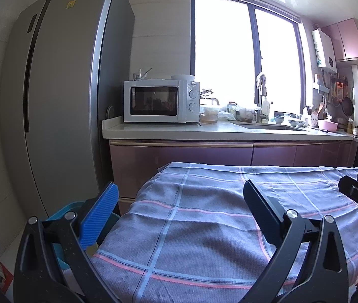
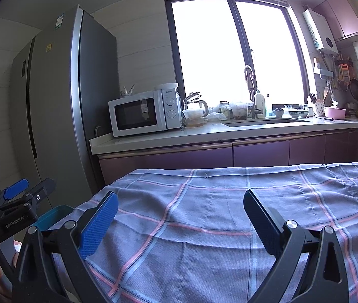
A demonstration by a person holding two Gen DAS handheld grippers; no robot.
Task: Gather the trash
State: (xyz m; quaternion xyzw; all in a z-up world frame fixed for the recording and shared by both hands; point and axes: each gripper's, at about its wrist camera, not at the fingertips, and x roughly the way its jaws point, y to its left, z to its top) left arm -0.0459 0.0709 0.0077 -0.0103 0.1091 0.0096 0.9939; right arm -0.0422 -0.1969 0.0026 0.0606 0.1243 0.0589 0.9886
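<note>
Both grippers' fingers (image 1: pixel 100 214) beside teal bin (image 2: pixel 52 214)

A teal bin (image 1: pixel 71 208) stands below the left edge of the cloth-covered table (image 1: pixel 204 227), beside the table's near-left corner. Only its rim and part of one wall show. In the right wrist view the teal bin (image 2: pixel 52 216) sits at the same left edge; its contents cannot be made out.
</note>
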